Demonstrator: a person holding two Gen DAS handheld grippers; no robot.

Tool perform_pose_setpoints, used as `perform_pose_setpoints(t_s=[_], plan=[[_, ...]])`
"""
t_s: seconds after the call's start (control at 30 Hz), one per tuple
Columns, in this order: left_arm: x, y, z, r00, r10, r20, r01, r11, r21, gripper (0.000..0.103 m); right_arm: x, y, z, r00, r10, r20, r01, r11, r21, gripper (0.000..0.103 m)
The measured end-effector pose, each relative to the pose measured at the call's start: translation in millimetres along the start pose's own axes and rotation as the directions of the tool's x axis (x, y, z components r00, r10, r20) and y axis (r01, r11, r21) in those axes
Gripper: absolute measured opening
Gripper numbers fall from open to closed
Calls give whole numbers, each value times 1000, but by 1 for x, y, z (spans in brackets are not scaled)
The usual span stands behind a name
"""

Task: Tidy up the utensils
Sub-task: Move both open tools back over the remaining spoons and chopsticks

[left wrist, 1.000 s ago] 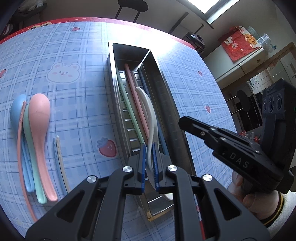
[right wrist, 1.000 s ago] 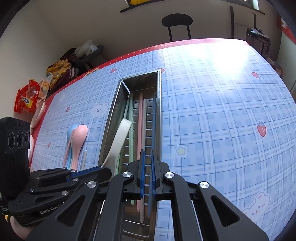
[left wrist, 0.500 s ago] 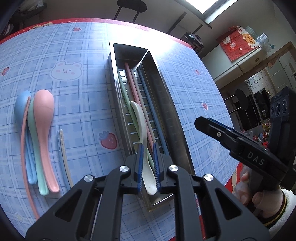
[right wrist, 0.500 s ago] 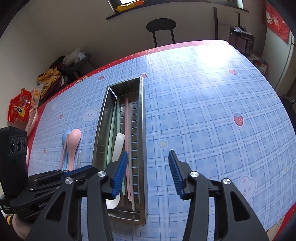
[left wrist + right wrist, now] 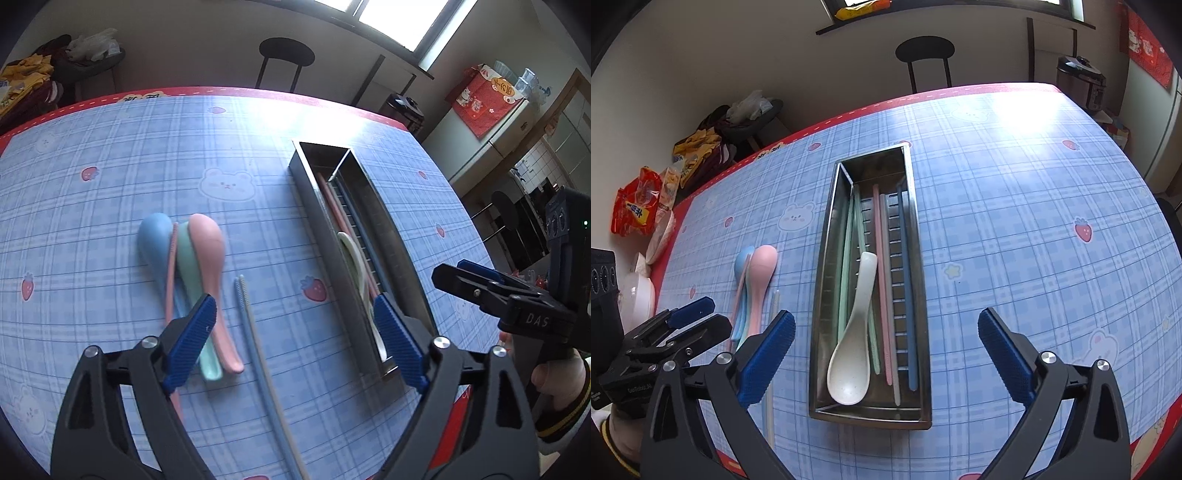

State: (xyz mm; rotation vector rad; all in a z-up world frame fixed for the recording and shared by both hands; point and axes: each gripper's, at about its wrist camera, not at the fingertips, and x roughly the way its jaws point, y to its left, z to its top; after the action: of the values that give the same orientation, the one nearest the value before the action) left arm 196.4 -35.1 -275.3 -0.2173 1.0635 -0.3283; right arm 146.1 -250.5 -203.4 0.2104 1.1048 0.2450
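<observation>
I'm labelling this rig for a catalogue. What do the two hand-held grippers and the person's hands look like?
Both the left hand-held gripper and right hand-held gripper have black angular frames with silver screws and ribbed blue finger pads. White lettering marks their bodies. The right hand is bare, in a dark cuff with yellow stripes.

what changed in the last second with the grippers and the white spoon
The left gripper let go of the white spoon, which now lies in the tray, and swung over the table. The right gripper opened too. The spoons beside the tray stayed put.
</observation>
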Motion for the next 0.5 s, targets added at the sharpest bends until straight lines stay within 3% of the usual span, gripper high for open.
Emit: perform_pose_setpoints(t_s=[0.07,0.5], plan=[[-5,11,-6,1000,19,-10,-19,1000,-7,96,2,8,-3,1000,1,-12,-1,1000,-1,97],[-38,86,-41,988,152,-32,-154,985,-77,97,8,73,-28,999,41,-18,-43,995,-89,97]])
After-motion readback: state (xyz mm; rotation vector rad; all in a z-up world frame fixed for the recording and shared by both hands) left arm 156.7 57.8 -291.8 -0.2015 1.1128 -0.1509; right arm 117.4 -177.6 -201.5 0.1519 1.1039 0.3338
